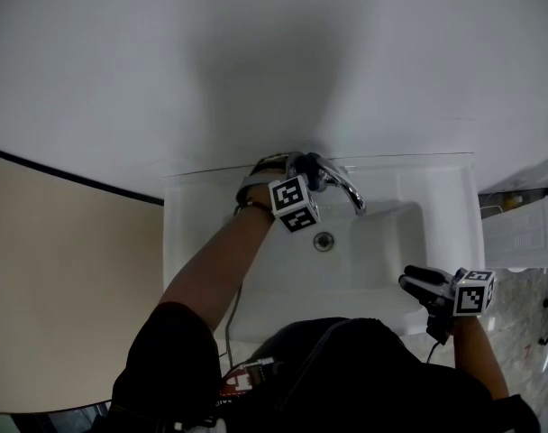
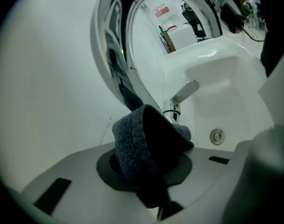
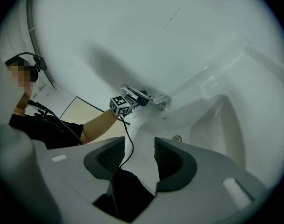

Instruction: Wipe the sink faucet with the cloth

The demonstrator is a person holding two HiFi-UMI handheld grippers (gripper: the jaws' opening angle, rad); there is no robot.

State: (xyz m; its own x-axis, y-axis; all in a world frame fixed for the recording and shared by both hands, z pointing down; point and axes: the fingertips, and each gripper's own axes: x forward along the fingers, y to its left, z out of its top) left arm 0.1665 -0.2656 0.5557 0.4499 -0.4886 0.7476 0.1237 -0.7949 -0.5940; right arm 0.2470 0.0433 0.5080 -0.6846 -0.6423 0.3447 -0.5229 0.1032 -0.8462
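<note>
Left claw (image 1: 308, 171) clamps cloth (image 2: 137, 143) at faucet (image 1: 346, 190), arm outstretched, right claw (image 3: 141, 155) parted

Back edge of the sink (image 1: 191, 207), middle, is crowded: the faucet (image 1: 344, 188) stands close to the wall (image 1: 256, 61). The left gripper (image 1: 312, 168) is clamped on a dark cloth (image 2: 142, 143) up against the chrome, and the left forearm (image 1: 218, 262) slants across the sink's left side. The basin is open around the drain (image 1: 324, 241), with free passage over its centre and right half, below and right of the spout. The front right corner is taken by the right gripper (image 1: 420, 282), its jaws apart on nothing; the person's body overhangs the front edge.
</note>
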